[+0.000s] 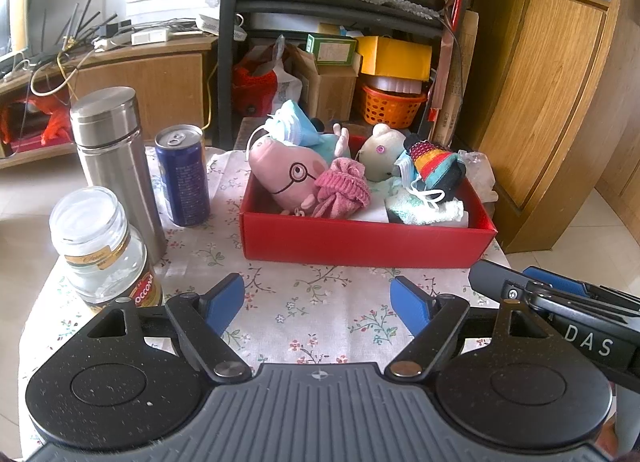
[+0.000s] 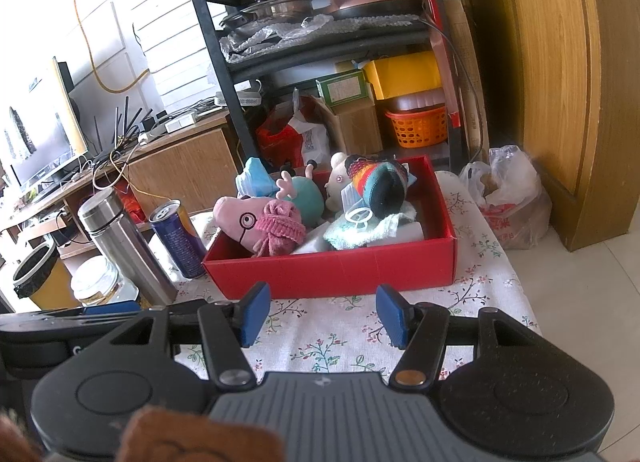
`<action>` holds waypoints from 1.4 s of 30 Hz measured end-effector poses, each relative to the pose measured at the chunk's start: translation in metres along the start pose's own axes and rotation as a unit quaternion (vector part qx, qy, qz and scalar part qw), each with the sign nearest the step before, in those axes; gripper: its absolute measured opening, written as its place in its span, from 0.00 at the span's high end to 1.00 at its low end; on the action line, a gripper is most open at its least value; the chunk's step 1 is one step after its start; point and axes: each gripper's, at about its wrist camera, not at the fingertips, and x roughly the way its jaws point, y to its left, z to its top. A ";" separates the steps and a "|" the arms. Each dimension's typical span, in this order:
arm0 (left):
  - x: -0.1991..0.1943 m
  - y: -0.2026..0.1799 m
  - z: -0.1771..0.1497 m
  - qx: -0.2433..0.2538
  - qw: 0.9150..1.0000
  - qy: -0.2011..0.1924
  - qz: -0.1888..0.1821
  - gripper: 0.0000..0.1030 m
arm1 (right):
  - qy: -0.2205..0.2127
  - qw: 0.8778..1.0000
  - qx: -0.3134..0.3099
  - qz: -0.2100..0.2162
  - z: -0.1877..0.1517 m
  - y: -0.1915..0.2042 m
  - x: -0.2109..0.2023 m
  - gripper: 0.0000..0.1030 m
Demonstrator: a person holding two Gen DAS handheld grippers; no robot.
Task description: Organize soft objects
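Note:
A red box (image 1: 360,240) (image 2: 340,270) on the flowered tablecloth holds the soft things: a pink pig plush (image 1: 280,170) (image 2: 240,222), a pink knit item (image 1: 344,186) (image 2: 280,228), a cream plush (image 1: 380,150) (image 2: 336,178), a striped knit hat (image 1: 436,166) (image 2: 380,182), face masks and a pale green towel (image 1: 424,208) (image 2: 360,230). My left gripper (image 1: 318,304) is open and empty in front of the box. My right gripper (image 2: 322,316) is open and empty, also in front of the box; its body shows in the left wrist view (image 1: 560,302).
A steel flask (image 1: 116,158) (image 2: 124,242), a blue can (image 1: 182,174) (image 2: 178,238) and a glass jar (image 1: 104,246) (image 2: 98,282) stand left of the box. A black shelf rack (image 1: 340,14) and wooden cabinet (image 1: 560,102) stand behind. A plastic bag (image 2: 508,198) lies on the floor at right.

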 end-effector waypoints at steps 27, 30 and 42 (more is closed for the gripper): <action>-0.001 -0.002 0.000 0.016 1.000 -0.010 0.019 0.21 | 0.000 1.000 -0.001 -0.001 0.000 -0.001 0.000 0.69; -0.001 -0.001 0.000 0.016 1.000 -0.010 0.023 0.19 | 0.000 1.000 -0.001 -0.001 0.000 -0.001 0.000 0.69; 0.000 0.001 0.001 0.010 1.000 -0.011 0.025 0.05 | -0.059 0.998 0.024 -0.011 0.005 -0.006 -0.015 0.63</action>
